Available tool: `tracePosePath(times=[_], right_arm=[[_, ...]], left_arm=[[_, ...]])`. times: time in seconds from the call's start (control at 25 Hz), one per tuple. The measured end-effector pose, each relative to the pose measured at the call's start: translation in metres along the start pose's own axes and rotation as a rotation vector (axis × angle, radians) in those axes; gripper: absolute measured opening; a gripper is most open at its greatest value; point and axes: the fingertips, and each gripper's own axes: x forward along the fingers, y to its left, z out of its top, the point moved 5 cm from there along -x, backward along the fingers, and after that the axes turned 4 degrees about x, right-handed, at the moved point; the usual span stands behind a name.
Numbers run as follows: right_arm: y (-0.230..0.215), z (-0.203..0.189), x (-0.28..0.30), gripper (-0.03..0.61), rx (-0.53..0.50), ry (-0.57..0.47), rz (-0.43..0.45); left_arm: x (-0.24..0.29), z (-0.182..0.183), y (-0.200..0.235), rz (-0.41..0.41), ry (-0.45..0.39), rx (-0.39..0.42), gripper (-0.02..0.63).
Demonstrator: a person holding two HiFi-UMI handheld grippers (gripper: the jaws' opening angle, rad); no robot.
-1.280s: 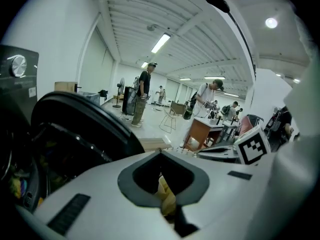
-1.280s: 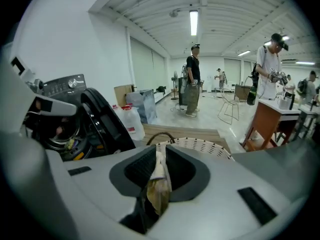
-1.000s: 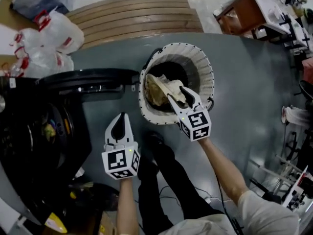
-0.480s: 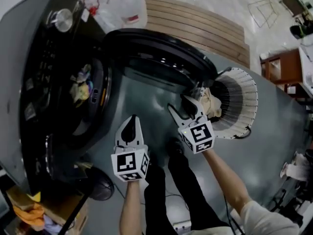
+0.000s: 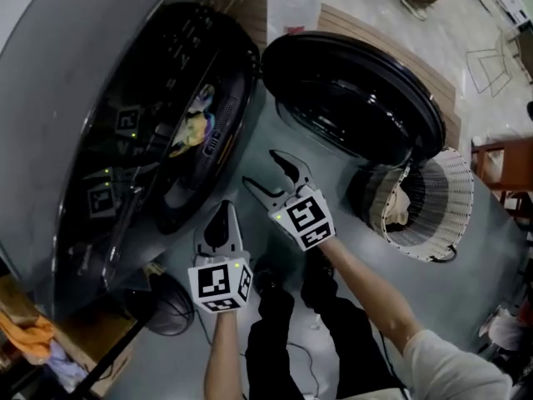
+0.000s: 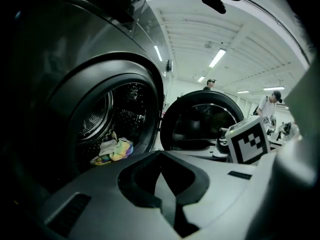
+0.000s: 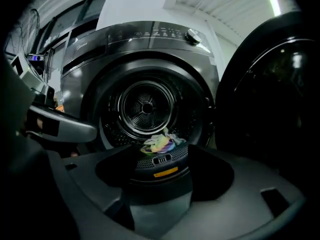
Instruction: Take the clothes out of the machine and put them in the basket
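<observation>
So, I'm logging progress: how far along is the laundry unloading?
Done: a beige cloth lies in the basket. In hand: nothing; the right gripper has just been opening its jaws, nothing between them, and the left gripper is shut. Left: colourful clothes lie in the drum.

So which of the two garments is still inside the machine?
The multicoloured one, lying in the machine; the beige one sits in the white basket.

Glossy dark-grey metal on the machine (image 5: 92, 65); shiny black glass and plastic on its door (image 5: 350, 90); perforated bright steel inside the drum (image 7: 145, 106). Soft, crumpled cloth for the clothes (image 7: 161, 143). Ribbed white plastic for the basket (image 5: 455, 197). Smooth matt grey floor (image 5: 333, 182).
</observation>
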Motion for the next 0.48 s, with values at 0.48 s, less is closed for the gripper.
tracePosePath(times=[0.48], right_arm=[[0.020, -0.035, 0.137, 0.423, -0.042, -0.055, 0.086]], left_arm=[[0.027, -0.056, 0.029, 0.015, -0.094, 0.023, 0.018]])
